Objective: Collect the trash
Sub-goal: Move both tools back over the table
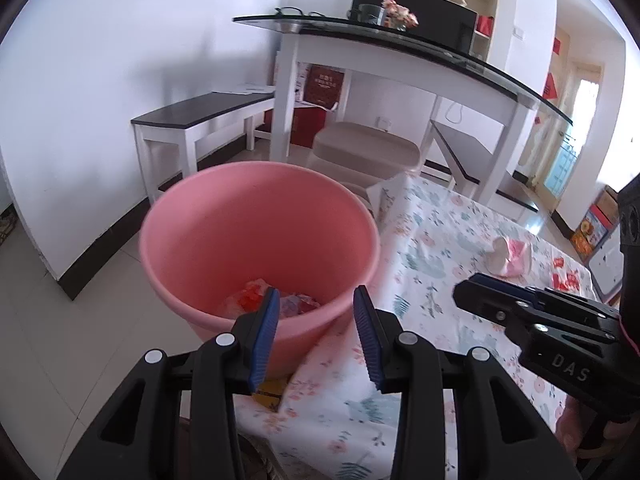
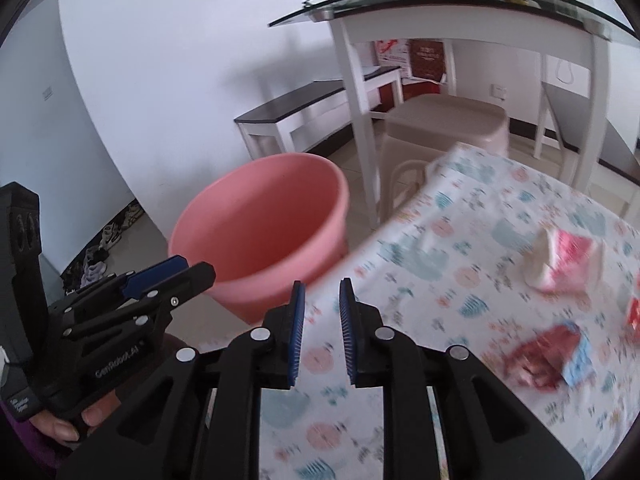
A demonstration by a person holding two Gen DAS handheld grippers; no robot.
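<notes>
Currently, starting at the left, the pink bucket (image 1: 260, 240) is standing on the floor just beside the table (image 1: 440, 248), with a few wrappers (image 1: 276, 300) already lying in its bottom. The left gripper (image 1: 316, 336) is hovering over the bucket's near rim with its jaws spread and nothing between them. Further right, the right gripper (image 2: 322, 316) is hanging over the flowered cloth, jaws parted a little and empty. Beyond it, more trash is waiting on the table: a crumpled pink-and-white wrapper (image 2: 560, 264) and, nearer, a dark red packet (image 2: 548, 356). This looks like the gap between a drop and the next pick; the right gripper would need to swing right, widen, and come down over the red packet.
</notes>
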